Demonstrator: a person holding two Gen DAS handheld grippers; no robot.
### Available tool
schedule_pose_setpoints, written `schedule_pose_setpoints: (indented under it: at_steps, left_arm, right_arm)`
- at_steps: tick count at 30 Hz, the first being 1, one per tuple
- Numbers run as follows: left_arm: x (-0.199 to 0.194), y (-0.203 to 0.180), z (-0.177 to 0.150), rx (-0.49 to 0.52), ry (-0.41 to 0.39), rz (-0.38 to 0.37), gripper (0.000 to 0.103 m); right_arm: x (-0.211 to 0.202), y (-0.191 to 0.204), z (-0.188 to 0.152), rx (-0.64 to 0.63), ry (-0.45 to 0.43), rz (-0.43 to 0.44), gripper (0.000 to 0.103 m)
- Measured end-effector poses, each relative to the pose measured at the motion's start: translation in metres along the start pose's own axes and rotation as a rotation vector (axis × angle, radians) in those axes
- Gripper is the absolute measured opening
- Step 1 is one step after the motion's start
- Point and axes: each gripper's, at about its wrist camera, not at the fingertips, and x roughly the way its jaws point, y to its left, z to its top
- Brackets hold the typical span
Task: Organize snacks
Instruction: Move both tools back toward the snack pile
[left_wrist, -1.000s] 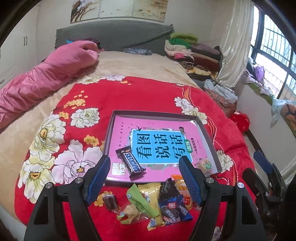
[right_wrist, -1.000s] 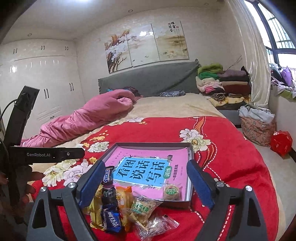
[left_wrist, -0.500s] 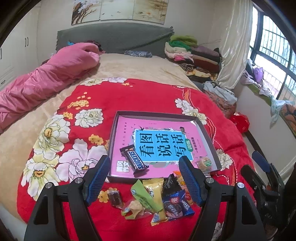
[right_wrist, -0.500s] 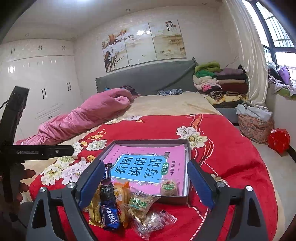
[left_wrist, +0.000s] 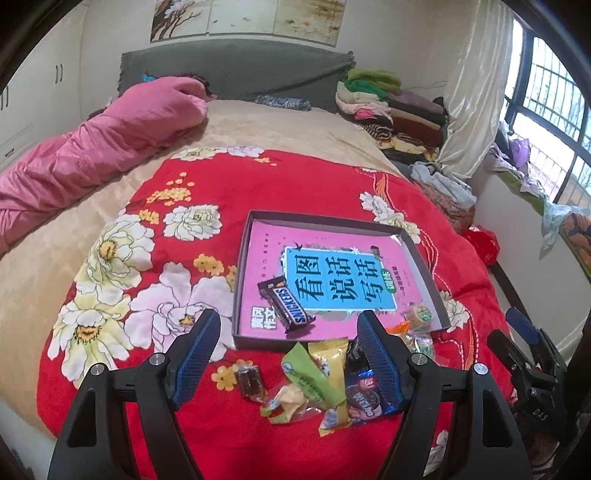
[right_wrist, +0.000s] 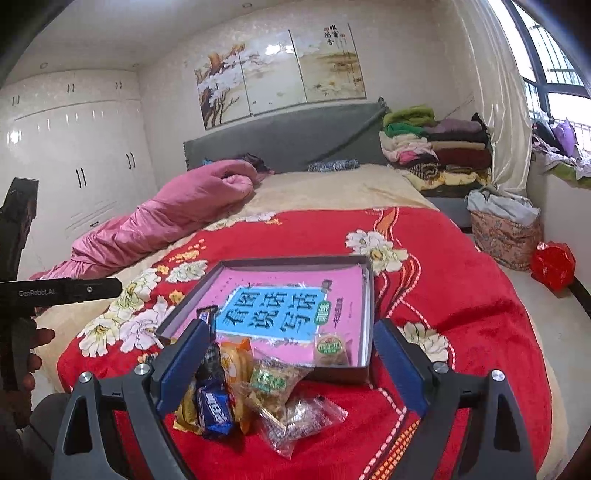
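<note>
A shallow dark box with a pink book inside lies on the red floral blanket. A Snickers bar lies in its near left corner and a small round green-label snack in its near right corner. A pile of wrapped snacks lies on the blanket in front of the box, with a blue Oreo pack and a small brown candy. My left gripper is open and empty above the pile. My right gripper is open and empty above it too.
A pink duvet lies at the left of the bed. Folded clothes are stacked at the far right by the headboard. A red bag lies on the floor to the right. The bed edge is close below the pile.
Both grippers have drawn back and risen slightly, so the box and the pile sit farther up in view. Both stay open and empty.
</note>
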Motion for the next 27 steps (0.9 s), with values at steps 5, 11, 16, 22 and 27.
schedule_pose_setpoints:
  at_steps: [5,11,16,22,27]
  left_arm:
    - [0.003,0.004,-0.007,-0.006,0.016,-0.008,0.078]
    - [0.009,0.001,-0.017,0.001,0.045,-0.024,0.078]
    - [0.012,-0.004,-0.026,0.012,0.069,-0.05,0.078]
    - [0.023,-0.015,-0.044,0.005,0.129,-0.098,0.078]
    - [0.032,-0.026,-0.059,0.025,0.191,-0.122,0.078]
  right_arm:
    - [0.001,0.001,-0.008,0.001,0.045,-0.007,0.091]
    - [0.002,0.008,-0.016,-0.021,0.088,-0.013,0.091]
    - [0.002,0.013,-0.023,-0.035,0.116,-0.014,0.091]
    - [0.003,0.016,-0.026,-0.048,0.136,-0.017,0.091]
    - [0.0,0.016,-0.028,-0.05,0.136,-0.019,0.091]
